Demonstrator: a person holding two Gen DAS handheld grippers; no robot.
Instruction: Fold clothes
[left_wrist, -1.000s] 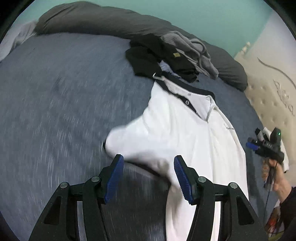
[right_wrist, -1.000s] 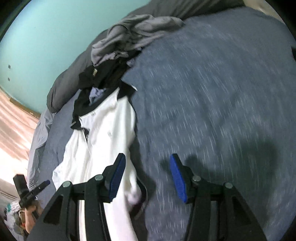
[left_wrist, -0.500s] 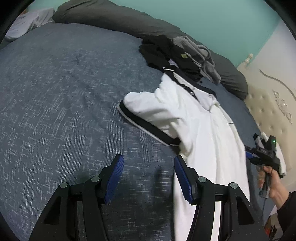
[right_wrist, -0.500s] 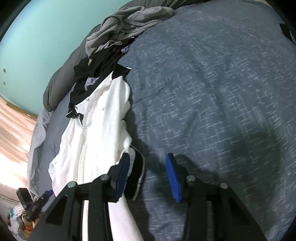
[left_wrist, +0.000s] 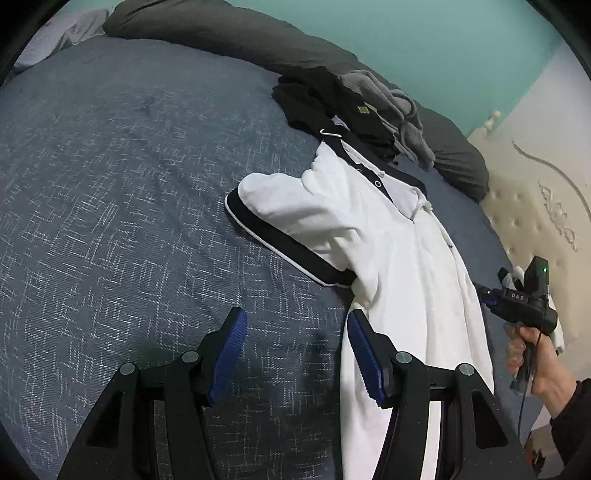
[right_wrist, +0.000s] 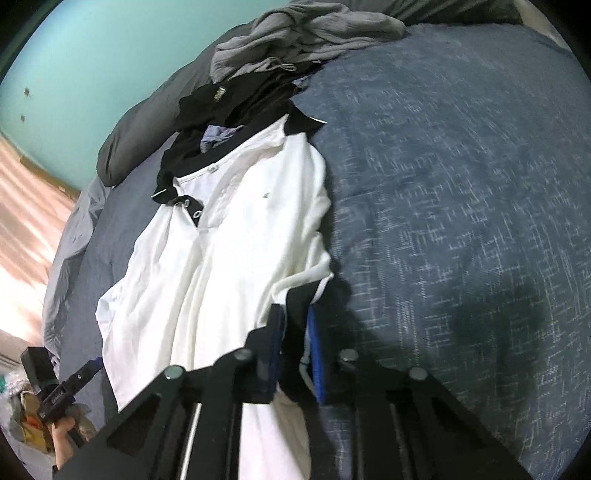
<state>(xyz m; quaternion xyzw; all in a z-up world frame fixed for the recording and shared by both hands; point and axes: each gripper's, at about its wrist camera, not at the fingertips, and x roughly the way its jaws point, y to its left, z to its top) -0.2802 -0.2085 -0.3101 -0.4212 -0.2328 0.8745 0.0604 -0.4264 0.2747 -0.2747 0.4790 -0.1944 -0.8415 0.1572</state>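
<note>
Within the last half second the right gripper has drawn its fingers in on the black-banded sleeve cuff of the white polo shirt, which lies lengthwise mid-bed, collar toward the clothes pile. The left gripper hangs wide open and empty beside the other sleeve. That grip suits folding the sleeve inward.

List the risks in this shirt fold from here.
1. The right gripper pinches only the black-trimmed sleeve cuff of the white polo shirt; a thin bite like that may slip when pulled.
2. The left gripper is open and holds nothing, so the shirt body could drag and bunch on the blue woven bedspread.
3. The shirt's black collar touches the pile of dark and grey clothes; pulling may snag it.
</note>
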